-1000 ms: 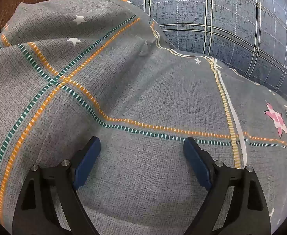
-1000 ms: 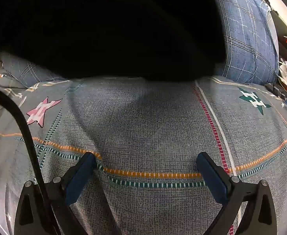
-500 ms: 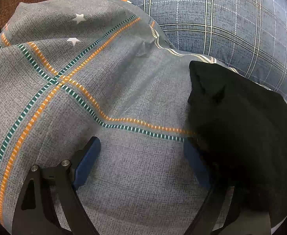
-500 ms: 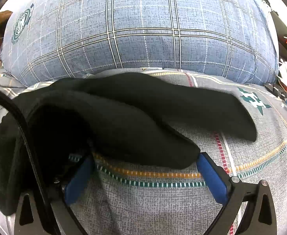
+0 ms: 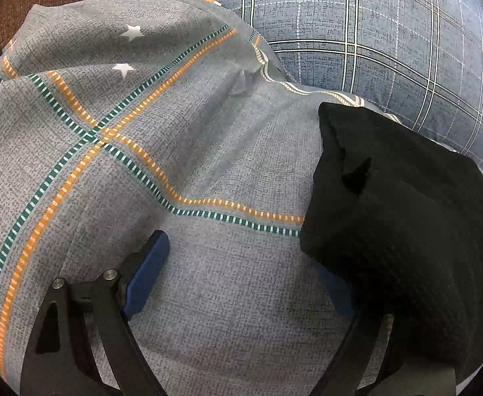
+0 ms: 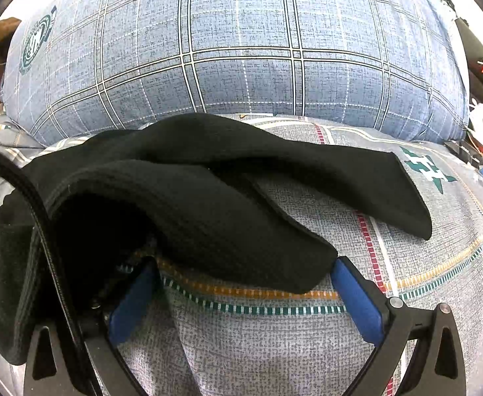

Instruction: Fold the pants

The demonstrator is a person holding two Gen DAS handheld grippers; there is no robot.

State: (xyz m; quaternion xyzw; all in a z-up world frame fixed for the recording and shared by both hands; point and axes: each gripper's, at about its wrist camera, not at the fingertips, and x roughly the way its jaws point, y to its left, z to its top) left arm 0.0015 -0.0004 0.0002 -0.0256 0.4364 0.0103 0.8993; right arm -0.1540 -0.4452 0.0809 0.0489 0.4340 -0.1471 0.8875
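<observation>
The left gripper (image 5: 241, 274) hung with its jaws wide apart over the grey bedspread (image 5: 182, 171), gripping nothing, though the black pants (image 5: 406, 224) draped over its right finger. The right gripper (image 6: 241, 293) was likewise spread open and empty, the pants (image 6: 208, 211) lying heaped across its left finger and trailing one leg toward the right. Beyond them sat a blue plaid pillow (image 6: 241, 49), touching the pants' far edge.

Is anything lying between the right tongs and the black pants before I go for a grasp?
Nothing visible does. The right tongs hang open over the grey bedspread, and the black pants already drape over their left finger, with only bare bedspread in the gap.
</observation>
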